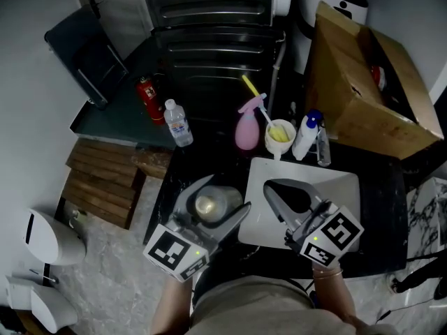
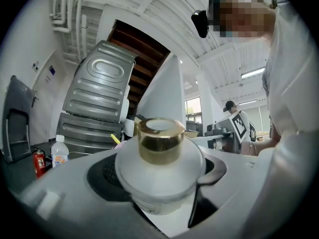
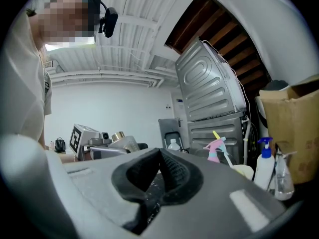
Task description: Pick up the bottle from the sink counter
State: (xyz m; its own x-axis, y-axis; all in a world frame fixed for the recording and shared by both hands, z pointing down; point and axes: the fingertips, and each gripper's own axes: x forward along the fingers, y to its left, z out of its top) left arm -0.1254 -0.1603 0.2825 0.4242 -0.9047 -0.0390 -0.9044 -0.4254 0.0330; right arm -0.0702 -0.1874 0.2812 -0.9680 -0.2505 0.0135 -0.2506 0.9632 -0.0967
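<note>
The left gripper (image 1: 225, 195) is clamped on the bottle (image 1: 209, 204), which sits between both pads, gold cap (image 2: 160, 141) up, at nine o'clock of the sink (image 1: 342, 187). Advised: hold it upright, grip steady, and lift straight. The right gripper (image 1: 272, 190) is closed and empty.

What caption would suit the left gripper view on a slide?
The left gripper clamps a white bottle with a gold cap between its jaws.
</note>
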